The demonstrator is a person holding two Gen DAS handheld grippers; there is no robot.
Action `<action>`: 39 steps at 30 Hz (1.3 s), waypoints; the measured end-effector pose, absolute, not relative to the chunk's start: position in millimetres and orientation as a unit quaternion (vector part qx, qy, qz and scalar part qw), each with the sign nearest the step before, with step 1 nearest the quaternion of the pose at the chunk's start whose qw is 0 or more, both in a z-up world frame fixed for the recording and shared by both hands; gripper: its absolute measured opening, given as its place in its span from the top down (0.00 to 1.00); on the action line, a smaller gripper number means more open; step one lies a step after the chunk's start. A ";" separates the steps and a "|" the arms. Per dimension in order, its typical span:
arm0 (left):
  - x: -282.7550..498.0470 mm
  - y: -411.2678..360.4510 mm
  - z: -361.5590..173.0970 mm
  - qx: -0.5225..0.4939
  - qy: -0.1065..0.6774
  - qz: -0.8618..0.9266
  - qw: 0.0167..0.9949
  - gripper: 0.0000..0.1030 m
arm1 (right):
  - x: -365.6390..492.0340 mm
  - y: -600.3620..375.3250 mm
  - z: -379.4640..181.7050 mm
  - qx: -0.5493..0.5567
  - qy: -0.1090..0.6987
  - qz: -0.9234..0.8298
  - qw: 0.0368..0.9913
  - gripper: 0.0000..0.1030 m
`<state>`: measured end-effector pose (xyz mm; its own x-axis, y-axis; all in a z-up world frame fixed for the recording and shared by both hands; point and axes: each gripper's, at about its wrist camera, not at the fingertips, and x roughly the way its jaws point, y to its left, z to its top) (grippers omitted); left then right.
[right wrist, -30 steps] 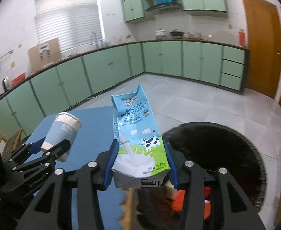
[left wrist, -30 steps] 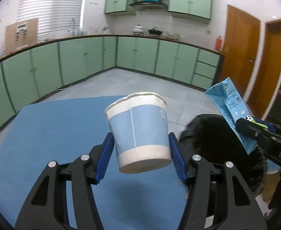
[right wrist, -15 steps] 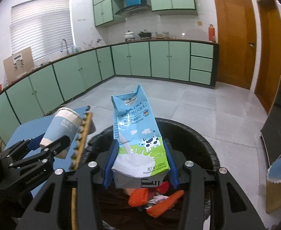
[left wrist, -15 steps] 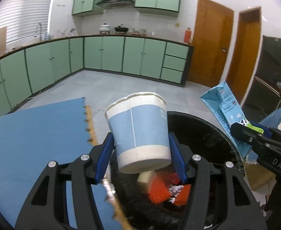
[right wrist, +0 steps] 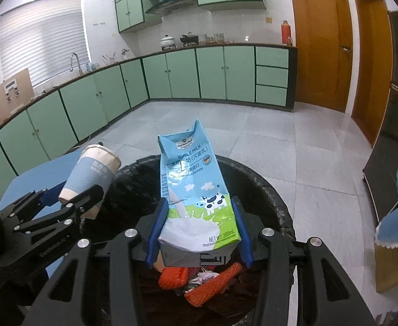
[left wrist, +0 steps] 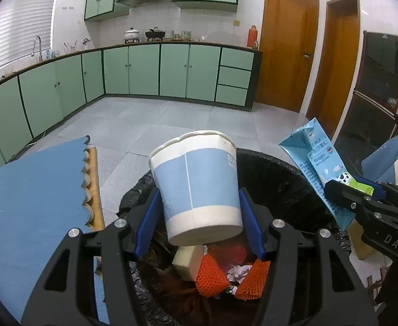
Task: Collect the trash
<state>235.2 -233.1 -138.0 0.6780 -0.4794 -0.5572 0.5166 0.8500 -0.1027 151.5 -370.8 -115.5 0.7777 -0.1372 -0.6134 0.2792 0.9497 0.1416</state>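
Green cupboards (left wrist: pixel 144 70) run along the back wall at 12 o'clock. A brown door (left wrist: pixel 285 49) stands at 2 o'clock. A blue mat (left wrist: pixel 30 195) lies at 9 o'clock.

The paper cup (left wrist: pixel 196 190) looks matt, the milk carton (right wrist: pixel 196 190) printed and faintly glossy. The bin liner (right wrist: pixel 275 198) is crinkled shiny black plastic. Orange foam netting (left wrist: pixel 209 274) looks rough. The floor (right wrist: pixel 253 125) is smooth glossy tile.
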 end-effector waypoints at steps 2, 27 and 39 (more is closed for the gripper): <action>237.4 -234.7 -143.1 0.035 0.299 -0.272 0.914 0.46 | 155.6 -372.1 -120.5 0.116 0.320 -0.112 0.934 0.55; 226.4 -166.0 -117.0 0.012 0.299 -0.258 0.919 0.13 | 129.3 -367.8 -98.9 0.131 0.301 -0.131 0.936 0.06; 183.7 -105.5 -74.5 0.001 0.291 -0.211 0.933 0.12 | 98.1 -310.4 -49.2 0.097 0.280 -0.083 0.952 0.06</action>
<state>183.7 -105.5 -74.5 0.7414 -0.3922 -0.5445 0.3937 0.9113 -0.1204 98.1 -310.4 -49.2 0.8297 -0.1038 -0.5485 0.2125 0.9673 0.1384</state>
